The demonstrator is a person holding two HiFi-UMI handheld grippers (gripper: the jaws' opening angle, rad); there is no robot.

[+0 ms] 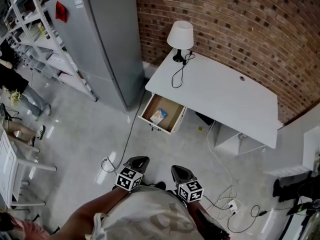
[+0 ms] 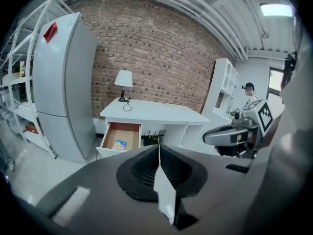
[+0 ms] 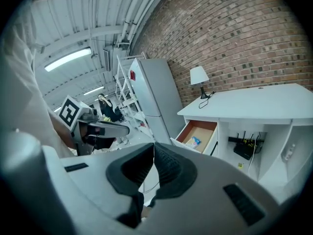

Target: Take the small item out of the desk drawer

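**Q:** What could go wrong from here?

**Me:** Mostly the reach. The small item [image 1: 158, 116] lies on the floor of the open drawer [image 1: 174, 115], toward its left side. The drawer sticks out toward me from the left end of the desk [image 1: 215, 91]. I'm standing well back from it, and a cable [image 1: 126, 143] trails across the floor between us, so I could snag a foot on the way in. The item looks like a flat packet. If I come down at a bad angle, I think the jaws would shove it against a drawer wall instead of pinching it. Knocking the white front panel might also push the drawer partly shut over it.

**Q:** Anything else?

**Me:** I'd have to spread the jaws before going into the drawer. If I go in closed, I'd only poke the packet.

**Q:** So how do the grippers stand?

**Me:** My left gripper [image 2: 158, 155] has its jaws pressed together with nothing between them. My right gripper [image 3: 153, 153] is the same, pads meeting and empty. Both hang close in front of my body, near the bottom of the head view. They touch nothing and are well apart from the desk. The left one points roughly at the drawer, and I can see the packet far off beyond its tips.
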